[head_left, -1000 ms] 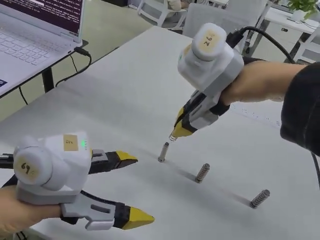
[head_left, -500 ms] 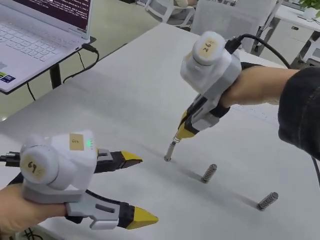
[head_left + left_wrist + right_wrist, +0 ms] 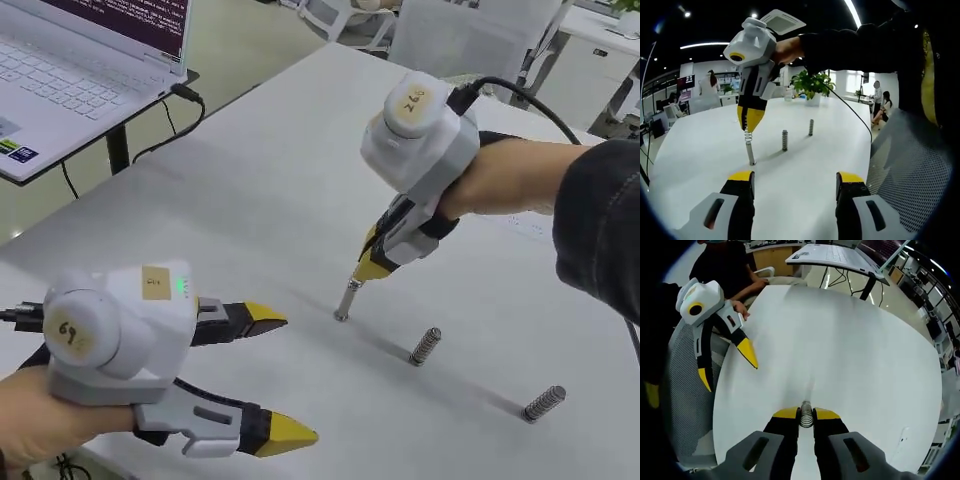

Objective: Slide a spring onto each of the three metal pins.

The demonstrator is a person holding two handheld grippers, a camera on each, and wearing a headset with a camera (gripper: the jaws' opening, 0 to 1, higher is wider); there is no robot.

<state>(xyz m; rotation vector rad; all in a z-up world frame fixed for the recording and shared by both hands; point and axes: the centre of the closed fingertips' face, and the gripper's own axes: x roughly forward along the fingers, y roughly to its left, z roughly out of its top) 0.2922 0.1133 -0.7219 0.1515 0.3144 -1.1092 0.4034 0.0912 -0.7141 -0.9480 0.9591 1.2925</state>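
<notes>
Over the first pin (image 3: 344, 303), my right claw (image 3: 368, 272), its label starting 26, pinches a spring (image 3: 806, 417) whose lower end meets the pin's top. My left claw (image 3: 284, 378), marked 69, hangs spread. The second pin (image 3: 426, 346) and third pin (image 3: 544, 403) wear springs.

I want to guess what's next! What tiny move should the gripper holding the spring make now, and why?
Probably ease the right gripper down along the bare pin. Its spring sits right at that pin's tip, not yet slid on, and the other two pins already wear springs.
</notes>
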